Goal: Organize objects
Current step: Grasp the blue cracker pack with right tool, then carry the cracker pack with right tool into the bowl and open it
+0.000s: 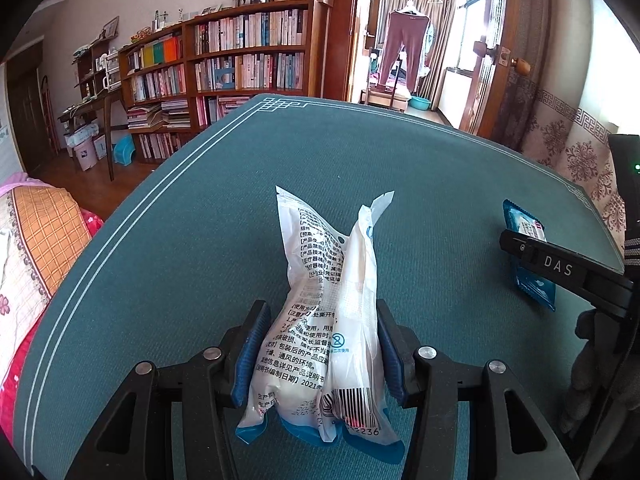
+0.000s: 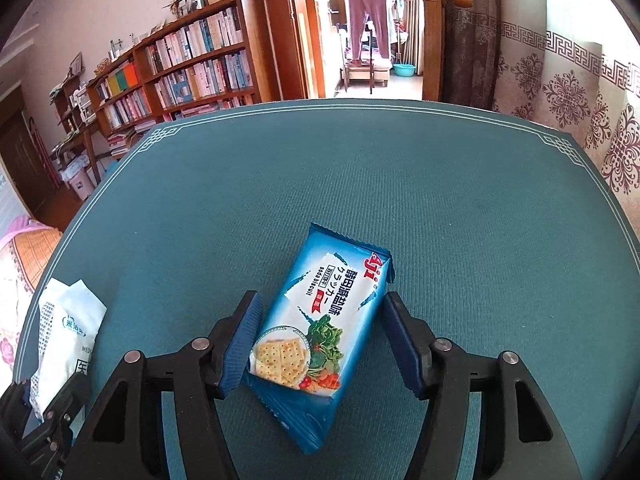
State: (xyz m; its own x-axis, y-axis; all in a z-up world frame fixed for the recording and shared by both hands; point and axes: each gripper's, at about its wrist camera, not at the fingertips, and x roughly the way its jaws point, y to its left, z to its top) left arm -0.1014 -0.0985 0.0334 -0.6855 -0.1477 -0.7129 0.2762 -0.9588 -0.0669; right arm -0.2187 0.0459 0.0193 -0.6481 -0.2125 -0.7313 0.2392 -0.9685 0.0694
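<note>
Left wrist view: your left gripper clamps the white pouch over the table. Your right gripper stands apart around the cracker pack, lying mid-table.

A home living rm: packed wooden bookshelves at 10 o'clock, trousers hung drying w/ a washbasin thru the doorway at 12, patterned curtains at 2.

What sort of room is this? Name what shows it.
Likely a lived-in home study or bedroom: a long wooden bookshelf packed with books, trousers drying beyond the open door, and a quilted bed edge beside the green-covered table.
</note>
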